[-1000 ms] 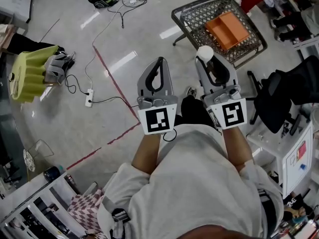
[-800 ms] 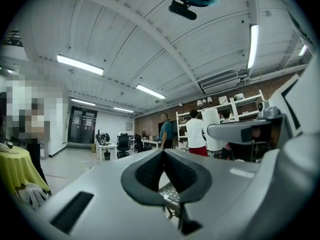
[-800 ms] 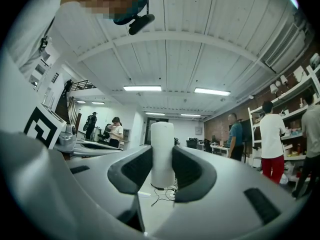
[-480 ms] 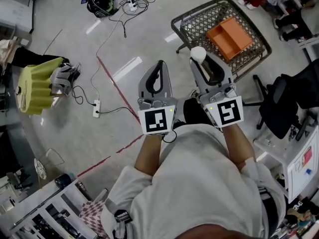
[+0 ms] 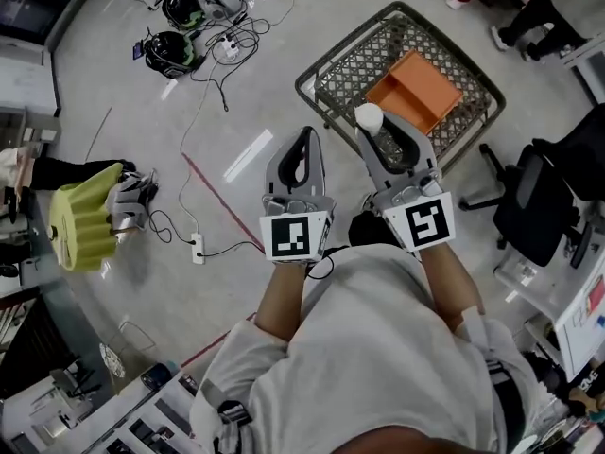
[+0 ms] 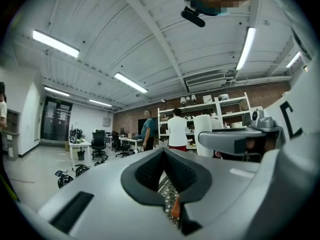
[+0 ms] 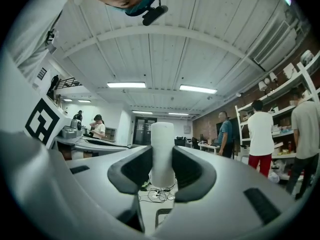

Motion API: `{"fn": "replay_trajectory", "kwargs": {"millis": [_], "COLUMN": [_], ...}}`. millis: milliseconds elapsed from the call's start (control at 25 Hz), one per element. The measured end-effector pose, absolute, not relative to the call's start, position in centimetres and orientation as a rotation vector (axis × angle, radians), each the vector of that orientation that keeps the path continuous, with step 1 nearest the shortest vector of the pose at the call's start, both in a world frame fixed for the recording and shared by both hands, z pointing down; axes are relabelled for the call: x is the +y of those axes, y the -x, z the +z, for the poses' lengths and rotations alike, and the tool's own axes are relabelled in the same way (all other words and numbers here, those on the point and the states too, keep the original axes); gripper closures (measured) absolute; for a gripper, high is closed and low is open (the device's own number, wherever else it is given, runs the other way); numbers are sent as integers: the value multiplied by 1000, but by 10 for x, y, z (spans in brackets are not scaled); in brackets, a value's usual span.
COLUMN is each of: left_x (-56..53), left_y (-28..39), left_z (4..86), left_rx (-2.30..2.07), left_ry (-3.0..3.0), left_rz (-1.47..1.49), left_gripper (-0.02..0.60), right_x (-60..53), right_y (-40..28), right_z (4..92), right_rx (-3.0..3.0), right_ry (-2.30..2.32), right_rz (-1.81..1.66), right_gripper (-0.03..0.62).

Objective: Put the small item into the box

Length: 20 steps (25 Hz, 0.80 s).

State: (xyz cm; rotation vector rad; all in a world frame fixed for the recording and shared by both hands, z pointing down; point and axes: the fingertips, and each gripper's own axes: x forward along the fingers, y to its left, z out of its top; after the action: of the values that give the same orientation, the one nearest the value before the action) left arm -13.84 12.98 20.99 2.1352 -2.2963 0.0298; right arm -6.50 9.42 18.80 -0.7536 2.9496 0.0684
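An orange box (image 5: 416, 88) lies inside a wire-mesh cart (image 5: 333, 60) on the floor, ahead and to the right. My right gripper (image 5: 373, 132) is shut on a small white cylinder (image 5: 368, 116), held upright at the cart's near edge. In the right gripper view the white cylinder (image 7: 162, 154) stands clamped between both pads of the right gripper (image 7: 162, 171). My left gripper (image 5: 303, 138) is level with it on the left, shut and empty. Below the closed jaws of the left gripper (image 6: 164, 156), a slice of the orange box (image 6: 175, 210) shows.
A black office chair (image 5: 541, 206) stands right of the cart. On the floor to the left are a yellow-green object (image 5: 83, 227), a power strip (image 5: 197, 248) with trailing cables, and dark headgear (image 5: 175, 50). A red tape line (image 5: 219, 197) crosses the floor. People stand by white shelves (image 6: 220, 119).
Both grippers have come closer to the cart. The white cylinder now sits at the cart's near edge, just short of the orange box. Jaw states are unchanged.
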Motion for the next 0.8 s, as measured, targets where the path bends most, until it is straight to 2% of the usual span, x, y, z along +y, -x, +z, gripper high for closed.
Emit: {"fn": "replay_trajectory", "kwargs": {"millis": [320,800], "left_x": [47,-19], "left_y": [79,11], "left_z": [229,233], "left_rx": [-2113,-1819], "left_ry": [-2276,-2527], "left_rz": [136,203], "left_gripper": [575,575], "right_x": [13,-33], "right_y": [-2,-80], "right_z": [200,214], "right_rx": [2877,2743], "right_ry": [940,1313], "right_rz": [38,29], "right_gripper": [476,476]}}
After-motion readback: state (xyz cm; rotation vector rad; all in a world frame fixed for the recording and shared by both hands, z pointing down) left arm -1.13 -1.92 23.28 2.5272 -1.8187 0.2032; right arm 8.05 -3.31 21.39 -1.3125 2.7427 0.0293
